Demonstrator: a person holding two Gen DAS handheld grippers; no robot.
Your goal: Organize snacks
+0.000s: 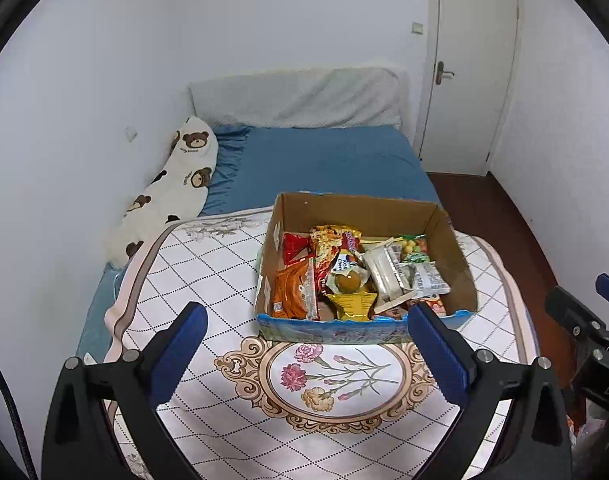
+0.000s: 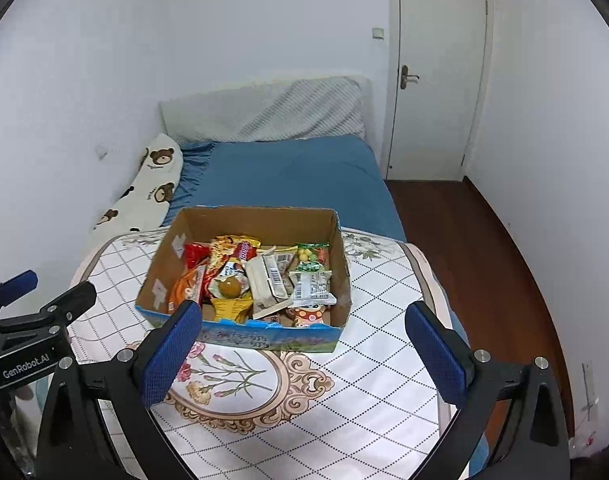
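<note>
A: Since all the snacks point(image 1: 356, 272) I can see are already in the cardboard box point(image 1: 452, 248), w/ none loose on the quilt point(image 1: 208, 272), you look nearly done w/ the gathering part, IMO.

B: So what's left?

A: Tidying, prob. They're heaped, not lined up: orange pack point(image 1: 294, 292) at 9 o'clock in the box, yellow pack point(image 1: 354, 306) at 6, white wrapped bars point(image 1: 384, 272) mid-box, green candy bag point(image 1: 414, 246) at 1 to 2. If sorting by type is wanted, that isn't done yet.

B: And my grippers?

A: Your left gripper point(image 1: 307, 350) is spread wide, nothing in it, hovering short of the box's near wall. Your right gripper point(image 2: 303, 350) is likewise gaping and empty, box at 12 o'clock just ahead.

B: Where's the box sitting?

A: On the quilt over the bed, approx centre, door point(image 2: 436, 72) off at 1 o'clock. Can't tell what's buried under the top layer, so don't count it finished.
</note>
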